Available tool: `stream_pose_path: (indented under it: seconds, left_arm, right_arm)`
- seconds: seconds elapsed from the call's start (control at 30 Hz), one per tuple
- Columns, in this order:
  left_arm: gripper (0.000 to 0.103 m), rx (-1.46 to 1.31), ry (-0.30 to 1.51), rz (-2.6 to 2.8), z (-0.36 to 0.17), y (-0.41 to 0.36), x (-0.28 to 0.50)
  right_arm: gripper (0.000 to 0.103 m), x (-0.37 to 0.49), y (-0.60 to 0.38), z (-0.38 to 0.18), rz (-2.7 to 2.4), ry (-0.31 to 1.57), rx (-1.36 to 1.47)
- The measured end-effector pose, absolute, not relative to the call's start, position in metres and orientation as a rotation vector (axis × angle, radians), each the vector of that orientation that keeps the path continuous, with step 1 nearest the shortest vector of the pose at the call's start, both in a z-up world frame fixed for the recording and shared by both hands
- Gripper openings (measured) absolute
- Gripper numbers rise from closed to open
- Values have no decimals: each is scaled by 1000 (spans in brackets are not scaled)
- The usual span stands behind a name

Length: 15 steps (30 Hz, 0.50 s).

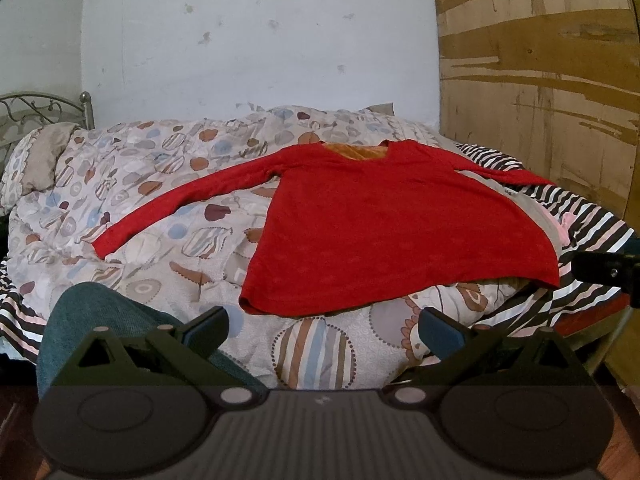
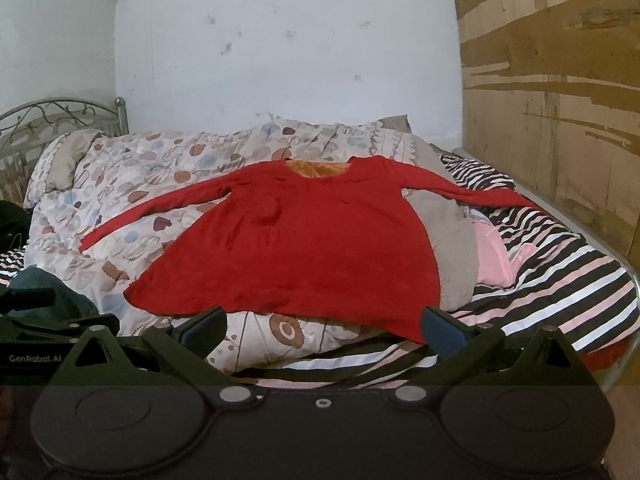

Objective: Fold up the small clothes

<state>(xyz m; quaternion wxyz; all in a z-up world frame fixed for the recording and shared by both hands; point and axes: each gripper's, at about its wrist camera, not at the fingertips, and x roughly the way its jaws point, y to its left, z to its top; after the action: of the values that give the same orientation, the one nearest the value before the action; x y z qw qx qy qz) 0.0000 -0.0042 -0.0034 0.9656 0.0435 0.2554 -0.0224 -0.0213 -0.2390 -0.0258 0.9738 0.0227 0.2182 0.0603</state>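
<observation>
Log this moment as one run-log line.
stage: pre-fold | red shirt: spread flat on quilt | left gripper: open | right gripper: open

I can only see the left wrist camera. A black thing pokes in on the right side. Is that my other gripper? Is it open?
Observer: Yes, that is the right gripper. Its own camera shows its fingers spread wide with nothing between them.
Operator: What's the grey bit peeking out beside the red shirt?
Observer: It's a grey cloth, much bigger than your view shows. It lies partly under the right edge of the red shirt.
Operator: And the little pink bit?
Observer: That's a pink cloth. It lies just right of the grey one, on the striped blanket.
</observation>
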Motion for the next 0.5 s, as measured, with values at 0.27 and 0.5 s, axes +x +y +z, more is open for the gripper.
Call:
stream_pose_path:
  seconds: [0.27,0.5]
  left_arm:
    - [103,87,518,-47,-3,-3,0]
    - [103,88,518,-48,-4,-4,0]
  right_arm:
    - [103,-21,-245,-23,109,431,51]
    - [103,-21,-246,-24,107,434,50]
